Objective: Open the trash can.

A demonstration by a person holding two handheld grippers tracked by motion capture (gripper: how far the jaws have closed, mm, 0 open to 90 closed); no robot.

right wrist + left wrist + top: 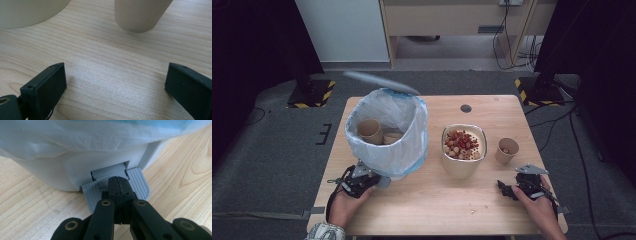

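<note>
My left tongs (119, 185) are clenched tight with nothing between the jaws, their joined tips pressing down on the grey pedal (140, 185) at the foot of the white pedal bin (387, 131), which stands at the left of the desk (437, 200). The lid (381, 82) is raised and blurred above the bin's bag-lined mouth, where two paper cups (370, 131) already lie. My right tongs (511, 190) are released, jaws wide apart and empty, resting low on the desk near the remaining paper cup (507, 150), which stands upright just right of the bowl of nuts and red bits (463, 150). To do this well, I judge I should keep steady downward pressure on the middle of the pedal so the tips don't slide off its ribbed face and let the lid drop. The right tongs should close around the cup's wall gently, low enough not to crush the rim, and keep it upright, since something small sits inside it.
</note>
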